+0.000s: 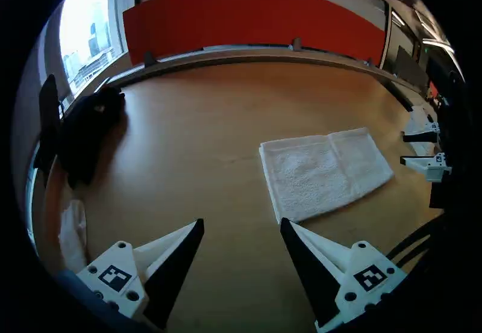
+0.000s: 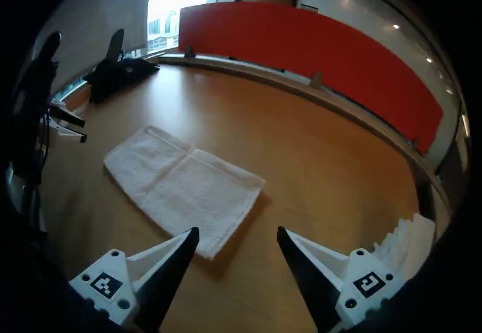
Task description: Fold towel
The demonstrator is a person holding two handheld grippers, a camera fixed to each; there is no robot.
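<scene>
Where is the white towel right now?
The towel lies flat on the wooden table, right of centre in the left gripper view, just ahead of the left tool.

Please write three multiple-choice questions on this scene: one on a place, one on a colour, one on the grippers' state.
1. Where does the towel lie? A. on the wooden table B. on a chair C. in a basket
2. What colour is the partition behind the table? A. blue B. red C. green
3. How are the left gripper and right gripper? A. both open B. both shut on the towel C. one shut
Answers: A, it lies flat on the wood; B, the partition is red; A, both finger pairs are spread.
</scene>
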